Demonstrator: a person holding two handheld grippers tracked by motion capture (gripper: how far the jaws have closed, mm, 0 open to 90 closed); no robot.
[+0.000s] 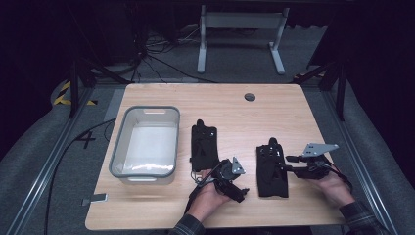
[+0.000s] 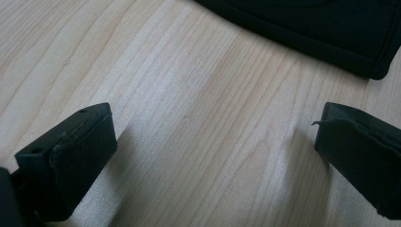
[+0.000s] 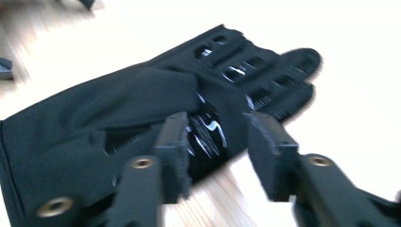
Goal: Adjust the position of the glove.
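Two black gloves lie flat on the wooden table [image 1: 235,112]. One glove [image 1: 203,146] lies near the middle, the other glove [image 1: 272,170] to its right. My left gripper [image 1: 239,192] rests low on the table between them, open wide over bare wood [image 2: 213,132], with a glove's edge [image 2: 326,33] beyond it. My right gripper [image 1: 289,164] points at the right glove from its right side. In the right gripper view its jaws [image 3: 218,127] stand apart at the glove's edge, and the glove [image 3: 118,109] with its white logo shows in the gap. The pads do not press on it.
An empty grey plastic bin [image 1: 119,142] stands on the table's left half. A round cable hole [image 1: 250,97] is near the far edge. A small grey tab [image 1: 95,199] sticks out at the front left corner. A table frame stands on the floor behind.
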